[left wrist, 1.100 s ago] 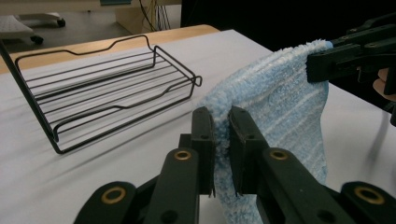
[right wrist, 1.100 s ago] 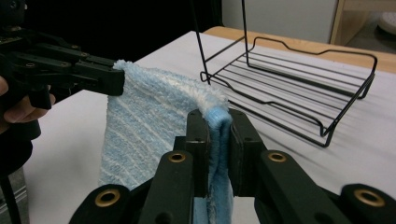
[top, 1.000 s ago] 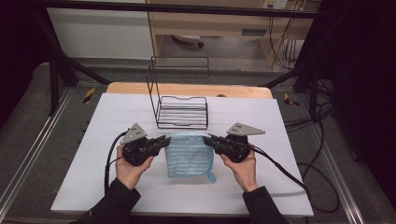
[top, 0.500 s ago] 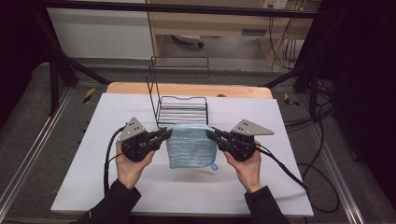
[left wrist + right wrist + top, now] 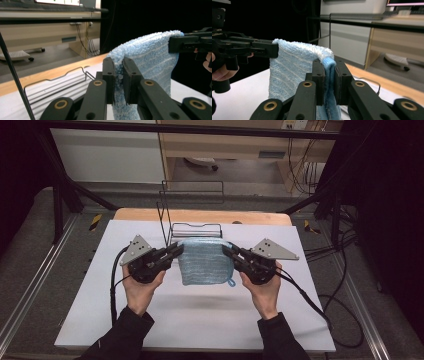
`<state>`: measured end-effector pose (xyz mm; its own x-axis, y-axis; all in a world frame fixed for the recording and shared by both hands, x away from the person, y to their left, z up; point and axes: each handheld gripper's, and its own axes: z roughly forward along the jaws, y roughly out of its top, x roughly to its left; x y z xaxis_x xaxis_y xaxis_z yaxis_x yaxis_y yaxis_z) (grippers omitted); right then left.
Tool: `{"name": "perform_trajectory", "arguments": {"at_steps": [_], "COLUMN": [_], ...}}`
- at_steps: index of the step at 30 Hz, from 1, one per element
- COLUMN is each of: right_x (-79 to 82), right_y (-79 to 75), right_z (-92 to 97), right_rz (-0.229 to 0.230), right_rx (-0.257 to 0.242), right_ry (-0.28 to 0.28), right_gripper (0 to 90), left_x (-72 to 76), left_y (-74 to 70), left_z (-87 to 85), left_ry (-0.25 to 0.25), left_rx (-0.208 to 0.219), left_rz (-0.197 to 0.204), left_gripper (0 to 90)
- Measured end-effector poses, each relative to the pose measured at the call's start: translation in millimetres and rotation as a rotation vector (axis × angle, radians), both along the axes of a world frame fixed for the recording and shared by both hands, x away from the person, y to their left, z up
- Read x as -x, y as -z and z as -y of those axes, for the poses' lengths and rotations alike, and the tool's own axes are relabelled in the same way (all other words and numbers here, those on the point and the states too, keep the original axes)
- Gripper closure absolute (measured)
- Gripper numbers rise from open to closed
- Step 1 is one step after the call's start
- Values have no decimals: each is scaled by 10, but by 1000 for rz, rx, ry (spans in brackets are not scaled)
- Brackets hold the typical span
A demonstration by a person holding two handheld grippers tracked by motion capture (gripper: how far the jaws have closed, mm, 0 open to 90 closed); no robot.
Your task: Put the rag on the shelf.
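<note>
Left gripper (image 5: 176,251) and right gripper (image 5: 227,252) each clamp a top corner of the blue towel (image 5: 205,261). A second ago the towel lay flat on the table (image 5: 100,310); now it hangs lifted before the wire rack (image 5: 192,227), ready for draping.

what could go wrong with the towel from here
The left tongs and right tongs each pinch only a top corner of the blue towel, so a corner might slip free. Its hanging bottom edge and loop could snag the wire rack just behind it.
</note>
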<state>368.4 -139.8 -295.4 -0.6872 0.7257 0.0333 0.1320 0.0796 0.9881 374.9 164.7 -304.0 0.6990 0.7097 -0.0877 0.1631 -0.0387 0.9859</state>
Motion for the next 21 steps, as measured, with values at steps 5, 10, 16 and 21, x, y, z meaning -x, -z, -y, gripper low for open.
{"name": "perform_trajectory", "arguments": {"at_steps": [5, 10, 16, 21], "right_x": [-30, -53, -86, -129], "right_y": [-116, -209, -352, -485], "right_z": [-33, -65, -92, -130], "right_rz": [48, 88, 137, 172], "right_rx": [-9, -16, -29, -46], "right_ry": [20, 38, 52, 59], "right_gripper": [816, 817, 819, 820], "left_x": [-45, -83, -124, -175], "left_y": [-103, -214, -350, -479], "left_z": [-5, 4, 4, -3], "left_ry": [-15, -34, -45, -61], "left_rx": [20, 33, 47, 75], "left_rz": [31, 66, 106, 135], "left_gripper": [812, 813, 814, 816]}}
